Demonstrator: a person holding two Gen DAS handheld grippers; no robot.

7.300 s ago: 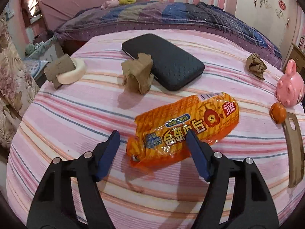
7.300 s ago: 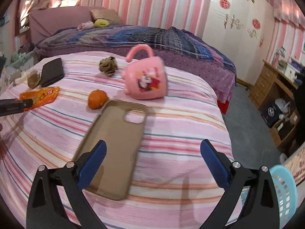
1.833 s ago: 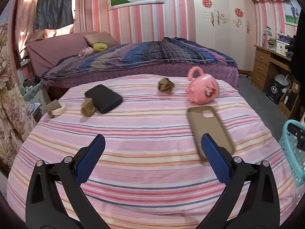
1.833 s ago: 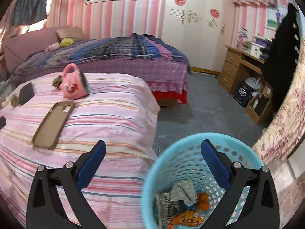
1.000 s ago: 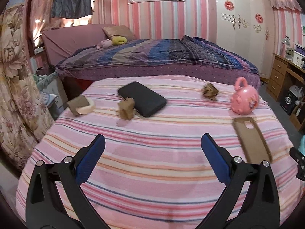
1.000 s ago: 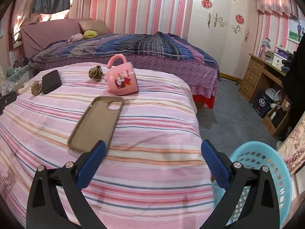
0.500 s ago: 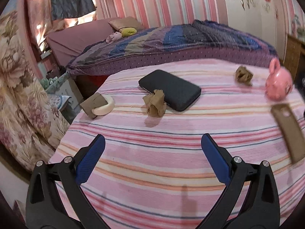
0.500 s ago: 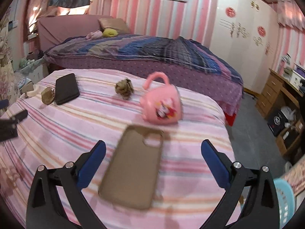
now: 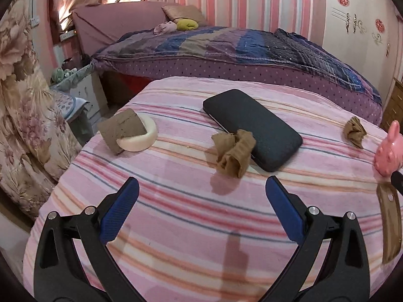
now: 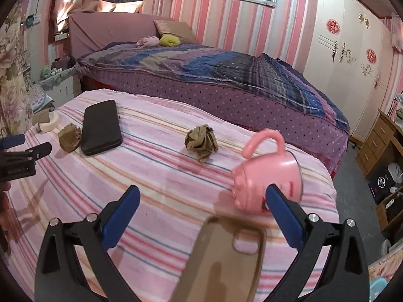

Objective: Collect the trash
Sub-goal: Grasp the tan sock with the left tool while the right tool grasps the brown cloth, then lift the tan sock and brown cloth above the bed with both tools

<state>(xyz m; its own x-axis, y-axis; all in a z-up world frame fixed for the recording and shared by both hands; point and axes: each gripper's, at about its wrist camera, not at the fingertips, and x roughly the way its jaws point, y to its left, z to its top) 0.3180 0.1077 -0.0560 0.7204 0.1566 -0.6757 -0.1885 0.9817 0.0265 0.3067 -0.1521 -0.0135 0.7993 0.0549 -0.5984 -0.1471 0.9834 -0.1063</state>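
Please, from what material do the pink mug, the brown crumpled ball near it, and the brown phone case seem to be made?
Pink mug: probably plastic, with a smooth, slightly glossy moulded body and handle.
Brown crumpled ball: likely paper, matte, with sharp creases and folds.
Brown phone case: looks like soft silicone or rubbery plastic, matte with rounded edges; blur leaves this uncertain.

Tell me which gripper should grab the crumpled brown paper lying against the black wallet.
Left. The left gripper is open with the crumpled paper just ahead; the right gripper faces the other wad.
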